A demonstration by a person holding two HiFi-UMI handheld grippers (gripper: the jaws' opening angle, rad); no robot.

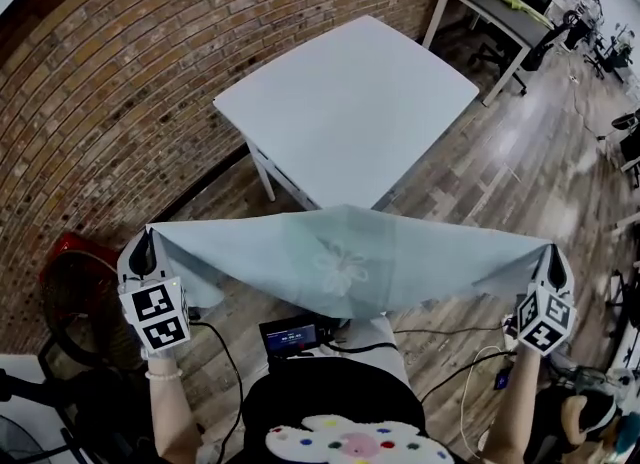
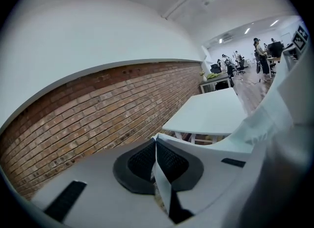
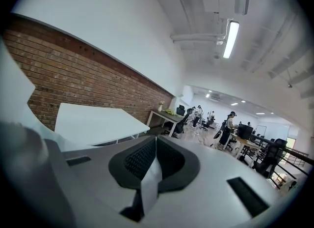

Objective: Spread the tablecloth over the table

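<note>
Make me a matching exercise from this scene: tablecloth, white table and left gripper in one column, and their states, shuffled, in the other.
Column one:
1. tablecloth
2. white table
3. left gripper

Column two:
A. shut on a cloth corner
B. bare top, beside the brick wall
C. stretched in the air, not on the table

Pairs: 1-C, 2-B, 3-A

A pale blue tablecloth (image 1: 345,257) with a flower motif hangs stretched and sagging, overlapping the white square table's (image 1: 350,102) near corner.
</note>
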